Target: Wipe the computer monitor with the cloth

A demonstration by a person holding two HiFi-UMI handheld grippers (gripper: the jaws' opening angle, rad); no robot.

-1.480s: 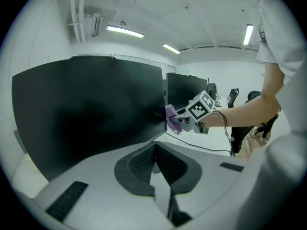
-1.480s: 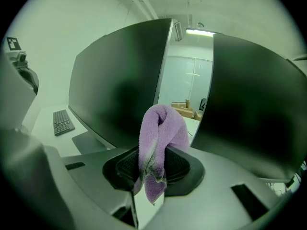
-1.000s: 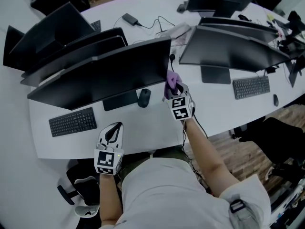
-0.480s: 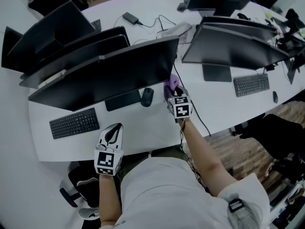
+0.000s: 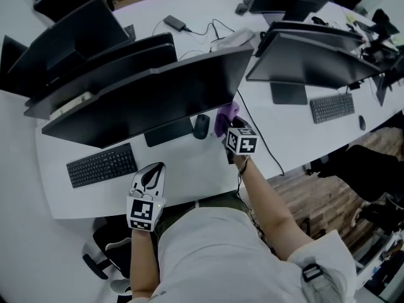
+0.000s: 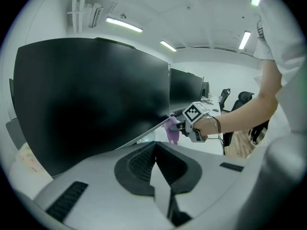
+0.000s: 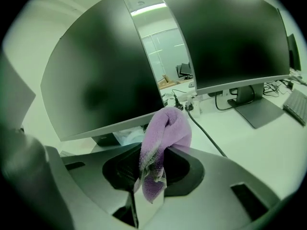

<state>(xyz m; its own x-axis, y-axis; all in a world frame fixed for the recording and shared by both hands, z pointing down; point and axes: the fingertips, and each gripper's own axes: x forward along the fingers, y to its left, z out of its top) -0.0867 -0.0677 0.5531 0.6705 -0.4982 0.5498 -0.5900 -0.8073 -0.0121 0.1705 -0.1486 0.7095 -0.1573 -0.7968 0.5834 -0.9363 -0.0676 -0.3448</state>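
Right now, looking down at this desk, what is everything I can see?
Front monitor: one, black, desk centre.
Other monitors: several, black, behind it and to the right.
Keyboards: two, black, one before the front monitor, one far right.
Mouse: one, black, beside the front monitor's stand.
Cloth: one, purple, at the front monitor's lower right corner.
Cable: one, black, across the desk right of the cloth.
Desk: one, white, long and curved.
Left claw: one, white, shut and empty, at the desk's near edge.
Right claw: one, white, shut on the cloth.
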